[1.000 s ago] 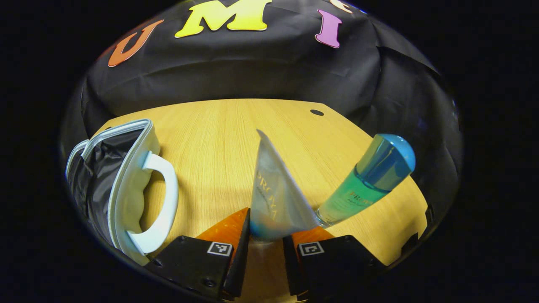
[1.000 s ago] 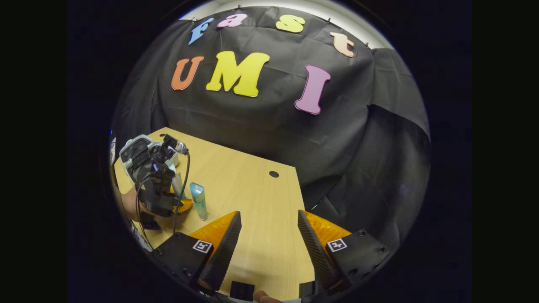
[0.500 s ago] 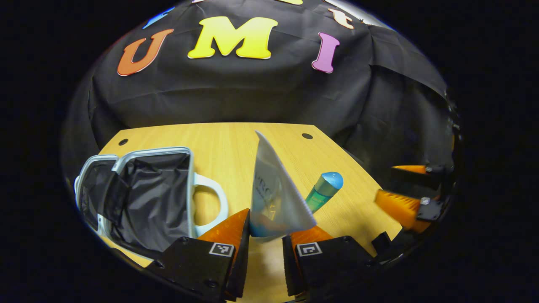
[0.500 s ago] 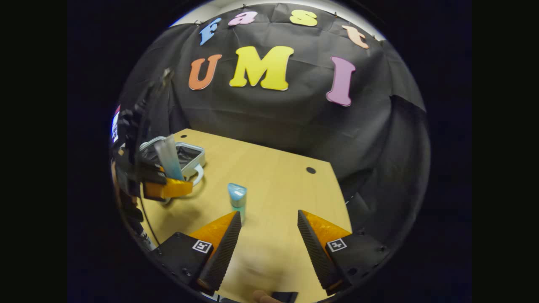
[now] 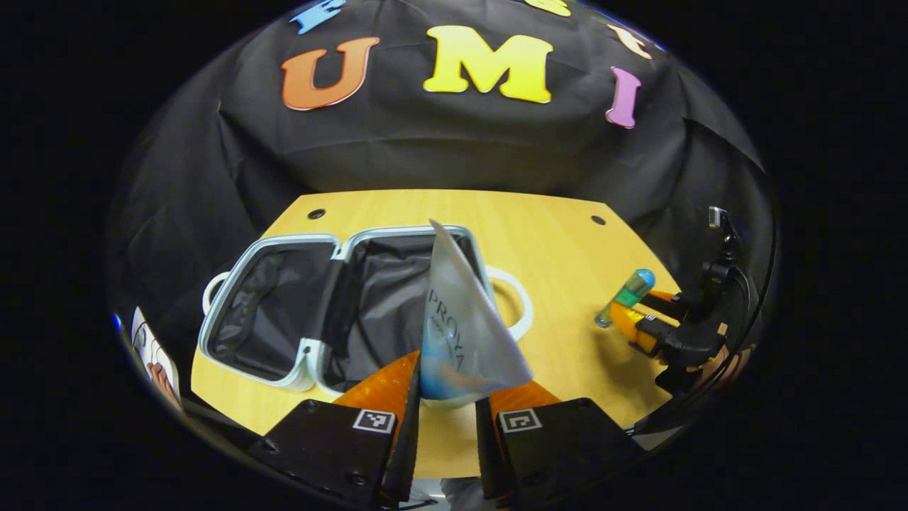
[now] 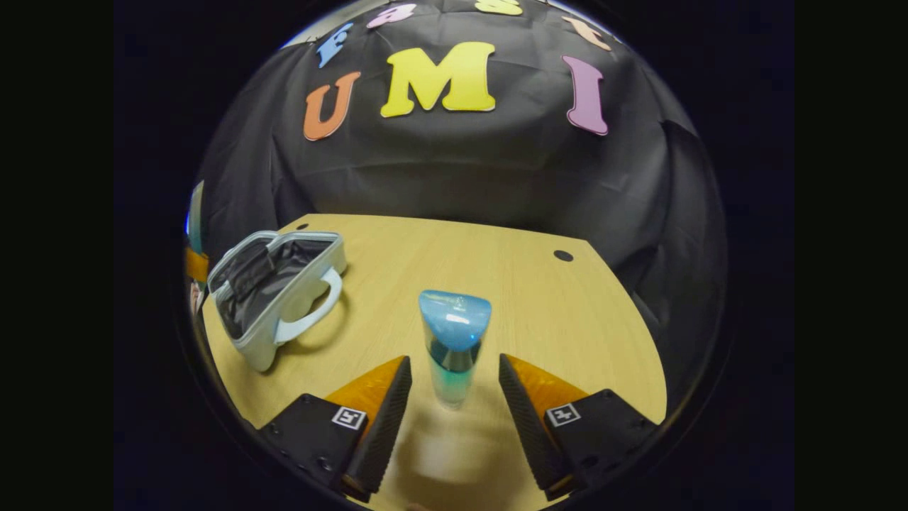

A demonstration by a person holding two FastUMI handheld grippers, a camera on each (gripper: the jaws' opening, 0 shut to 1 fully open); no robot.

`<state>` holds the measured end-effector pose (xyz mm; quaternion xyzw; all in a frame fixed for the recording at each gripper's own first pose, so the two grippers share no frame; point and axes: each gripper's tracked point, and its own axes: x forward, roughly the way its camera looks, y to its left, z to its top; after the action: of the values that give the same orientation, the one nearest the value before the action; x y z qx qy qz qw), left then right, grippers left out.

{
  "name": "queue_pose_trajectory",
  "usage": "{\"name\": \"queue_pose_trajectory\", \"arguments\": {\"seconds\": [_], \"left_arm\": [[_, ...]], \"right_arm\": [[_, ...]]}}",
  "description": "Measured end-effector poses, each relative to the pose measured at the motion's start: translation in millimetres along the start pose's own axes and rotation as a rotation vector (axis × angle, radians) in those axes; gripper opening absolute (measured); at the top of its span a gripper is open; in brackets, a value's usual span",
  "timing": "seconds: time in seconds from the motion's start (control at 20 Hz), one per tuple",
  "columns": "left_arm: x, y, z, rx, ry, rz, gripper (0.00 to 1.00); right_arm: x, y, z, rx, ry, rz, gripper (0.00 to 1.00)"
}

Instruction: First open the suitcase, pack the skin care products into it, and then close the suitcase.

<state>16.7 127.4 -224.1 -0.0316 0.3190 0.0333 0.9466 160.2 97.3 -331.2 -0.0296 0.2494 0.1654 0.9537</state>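
Having swung over the open suitcase (image 5: 284,312), left gripper (image 5: 448,397) pinching tube (image 5: 461,319); right gripper (image 6: 454,397) spread, perhaps nearer bottle (image 6: 452,341).

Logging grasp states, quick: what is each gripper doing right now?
Left gripper: shut on the tube.
Right gripper: open, fingers either side of the bottle.

your table (image 5: 560,234): light wood top, two small dark holes near far edge. open suitcase (image 5: 284,312) lies flat on it toward left in left gripper view, both halves dark-lined, white handle (image 5: 516,305) resting on wood. green bottle (image 6: 452,341) with blue cap stands upright on bare wood, well apart from suitcase, in right gripper view.
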Motion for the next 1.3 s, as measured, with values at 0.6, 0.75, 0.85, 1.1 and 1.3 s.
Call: {"name": "queue_pose_trajectory", "arguments": {"seconds": [0.6,0.75,0.85,1.1,1.3], "left_arm": [[44.1,61.1,11.9,0.047,0.060,-0.057,0.39],[71.0,61.5,7.4,0.074,0.135,-0.087,0.39],[88.4,63.8,0.1,0.097,0.202,-0.093,0.39],[118.2,62.0,-34.8,0.098,0.402,-0.119,0.39],[130.9,67.0,-66.0,0.063,0.536,-0.108,0.39]], "right_arm": [[6.3,26.8,-2.7,0.043,0.100,-0.030,0.33],[-14.7,30.6,7.4,0.062,0.114,-0.057,0.35],[-31.3,34.0,19.9,0.084,0.115,-0.068,0.35],[-63.9,35.4,53.3,0.090,0.090,-0.126,0.35],[-80.8,50.5,77.4,0.092,0.064,-0.107,0.35]]}}
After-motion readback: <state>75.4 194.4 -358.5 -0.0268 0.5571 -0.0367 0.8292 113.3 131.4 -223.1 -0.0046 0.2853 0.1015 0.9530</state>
